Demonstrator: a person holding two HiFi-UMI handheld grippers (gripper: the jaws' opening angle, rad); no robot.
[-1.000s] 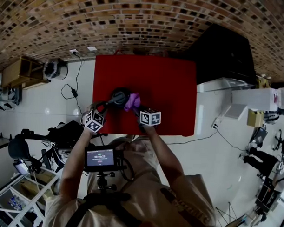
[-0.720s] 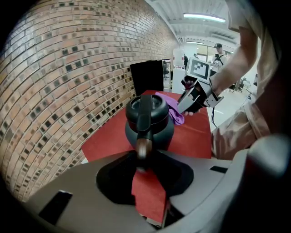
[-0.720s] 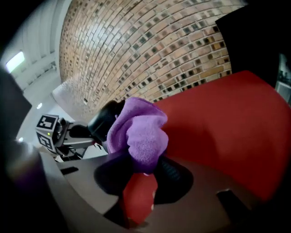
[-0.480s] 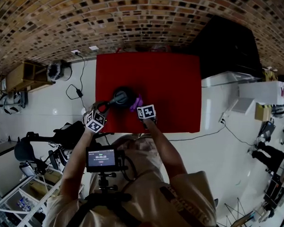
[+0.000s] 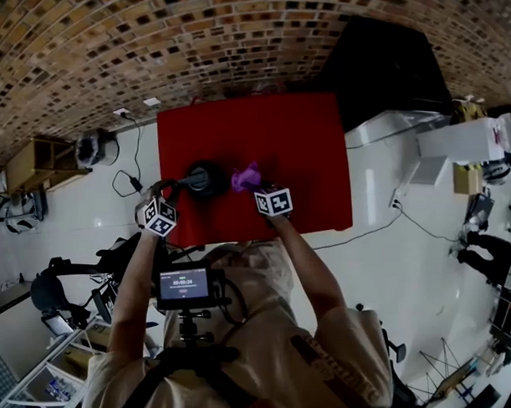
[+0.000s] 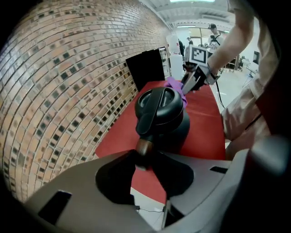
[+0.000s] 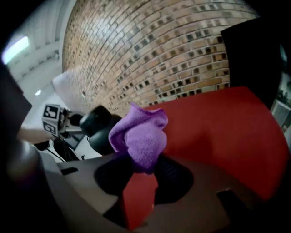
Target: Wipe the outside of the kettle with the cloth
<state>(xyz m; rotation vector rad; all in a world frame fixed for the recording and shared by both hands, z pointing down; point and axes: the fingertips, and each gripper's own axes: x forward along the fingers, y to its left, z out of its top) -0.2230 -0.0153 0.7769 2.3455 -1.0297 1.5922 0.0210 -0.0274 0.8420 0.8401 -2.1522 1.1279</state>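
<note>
The kettle [image 5: 202, 179] stood on the worktop [image 5: 299, 142], in its left half and nearer to the front edge. The cloth [image 5: 246, 176] was just to the right of it, in the right tool [image 5: 254, 187]. The left tool [image 5: 174, 188] was at the kettle's left side, on the handle [image 6: 146, 119]. Behind the worktop stood a brick wall [image 5: 161, 37].

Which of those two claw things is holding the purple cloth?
The right gripper: the purple cloth is pinched in its jaws. The left gripper instead clamps the kettle handle.
</note>
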